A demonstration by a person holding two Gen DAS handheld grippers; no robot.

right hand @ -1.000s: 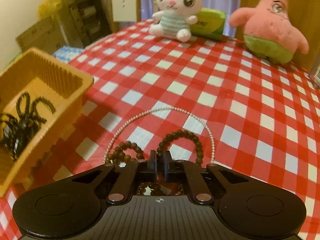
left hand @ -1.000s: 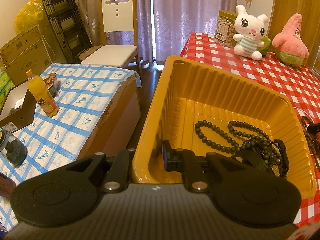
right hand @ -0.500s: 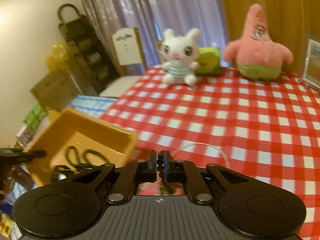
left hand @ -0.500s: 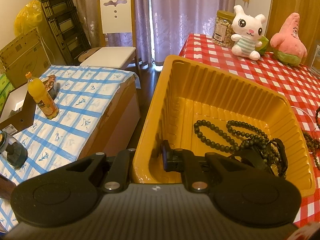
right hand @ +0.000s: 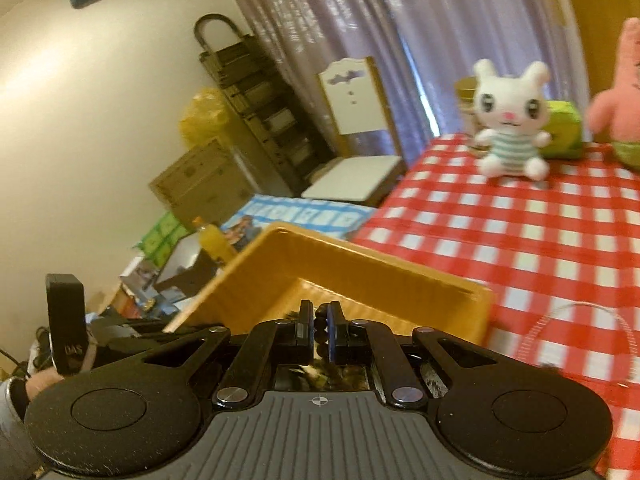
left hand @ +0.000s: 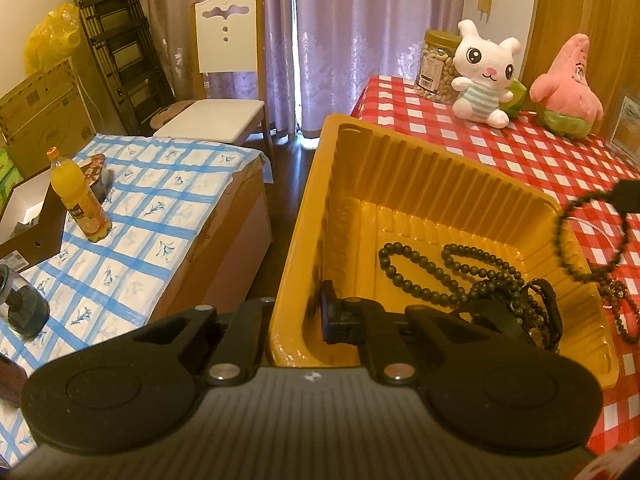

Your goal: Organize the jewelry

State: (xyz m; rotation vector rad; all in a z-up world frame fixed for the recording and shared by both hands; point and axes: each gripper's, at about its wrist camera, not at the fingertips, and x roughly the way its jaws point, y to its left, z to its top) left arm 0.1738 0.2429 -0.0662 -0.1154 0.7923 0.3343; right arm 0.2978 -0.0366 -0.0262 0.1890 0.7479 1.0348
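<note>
Right tongs (right hand: 320, 322) pinch bead bracelet (left hand: 576, 236) above yellow tray (left hand: 400, 168) (left tongs (left hand: 296, 316) clamp tray wall).

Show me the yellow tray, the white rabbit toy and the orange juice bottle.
yellow tray (left hand: 420, 168): left wrist view, far ribbed wall.
white rabbit toy (left hand: 486, 65): left wrist view, face.
orange juice bottle (left hand: 78, 196): left wrist view, body.

The tray (left hand: 404, 184) looked like thin glossy yellow plastic with ribbed walls, and the beads (left hand: 424, 276) lying in it were dark, smooth and faintly shiny. The table (left hand: 532, 160) wore a red-and-white checked cloth with a slight sheen; at its two o'clock end sat a fuzzy white plush rabbit (left hand: 486, 76). Both grippers showed matt black plastic with small bright metal pins.
</note>
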